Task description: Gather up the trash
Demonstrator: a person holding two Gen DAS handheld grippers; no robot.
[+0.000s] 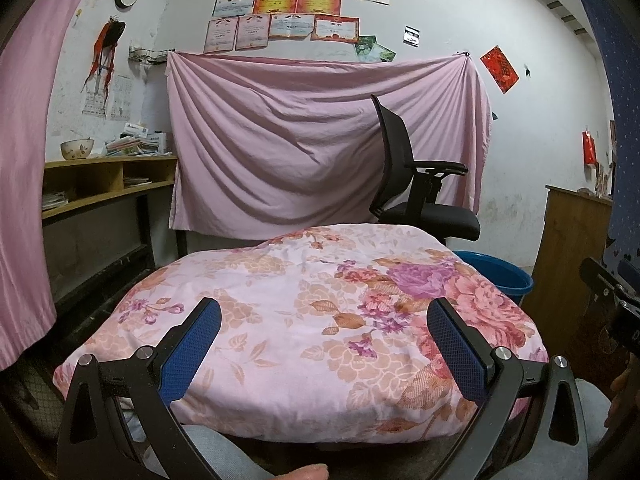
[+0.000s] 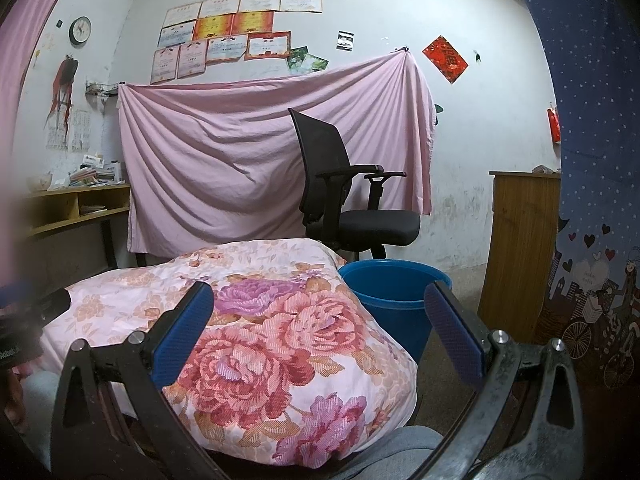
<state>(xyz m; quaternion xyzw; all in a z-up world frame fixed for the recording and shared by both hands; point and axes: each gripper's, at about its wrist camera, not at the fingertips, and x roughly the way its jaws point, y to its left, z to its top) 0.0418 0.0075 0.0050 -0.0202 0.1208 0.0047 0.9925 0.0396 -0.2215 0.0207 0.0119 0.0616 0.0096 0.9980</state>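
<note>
A blue plastic bucket point(image 2: 394, 300) stands on the floor to the right of a surface covered with a floral cloth point(image 2: 248, 320); only part of its rim shows in the left wrist view point(image 1: 502, 276). No loose trash shows on the floral cloth point(image 1: 296, 308). My left gripper point(image 1: 324, 316) is open and empty, held low over the near part of the cloth. My right gripper point(image 2: 320, 304) is open and empty, over the cloth's right end, with the bucket just beyond its right finger. The right gripper's body shows at the left wrist view's right edge point(image 1: 612, 300).
A black office chair point(image 2: 344, 196) stands behind the bucket, before a hanging pink sheet point(image 2: 256, 152). A wooden cabinet point(image 2: 516, 248) is at the right, beside a blue patterned curtain point(image 2: 592, 160). A shelf desk point(image 1: 100, 184) with a bowl and papers stands at the left.
</note>
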